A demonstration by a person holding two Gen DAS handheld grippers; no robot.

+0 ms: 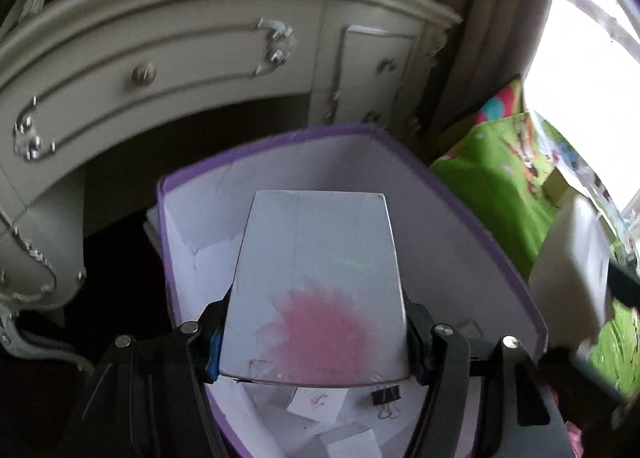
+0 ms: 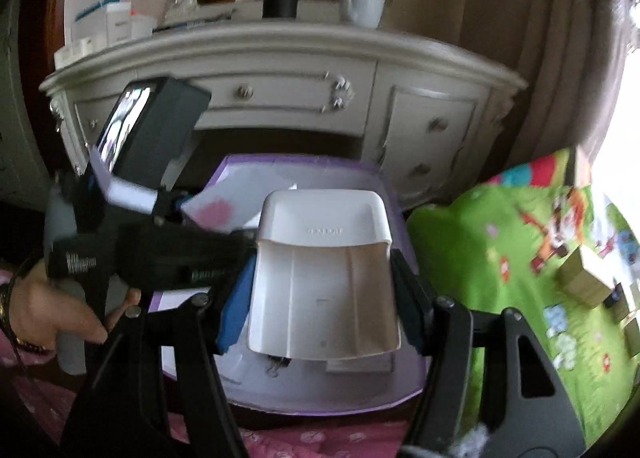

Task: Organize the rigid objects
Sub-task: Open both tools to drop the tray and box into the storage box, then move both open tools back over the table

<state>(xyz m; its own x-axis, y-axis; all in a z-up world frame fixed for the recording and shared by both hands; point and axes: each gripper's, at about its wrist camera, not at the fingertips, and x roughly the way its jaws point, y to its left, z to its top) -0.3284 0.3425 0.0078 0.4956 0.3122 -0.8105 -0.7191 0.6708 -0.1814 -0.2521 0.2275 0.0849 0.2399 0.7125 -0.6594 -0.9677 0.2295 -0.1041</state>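
My left gripper (image 1: 314,332) is shut on a flat white box with a pink stain (image 1: 316,278), held tilted over the open purple-rimmed storage box (image 1: 460,226). In the right wrist view my right gripper (image 2: 320,294) is shut on a white plastic tray-like piece (image 2: 324,258), also above the purple box (image 2: 384,382). The left gripper (image 2: 188,210) with its pink-stained box (image 2: 218,214) shows at the left there, held by a hand (image 2: 48,314). Papers, small white cards and a black binder clip (image 1: 386,394) lie inside the purple box.
A cream dresser with drawers and knobs (image 1: 160,58) stands just behind the box. A green patterned play mat (image 2: 500,258) with small cardboard boxes (image 2: 584,278) lies to the right. A white mug (image 2: 366,2) and packets sit on the dresser top. Pink fabric (image 2: 320,438) lies below.
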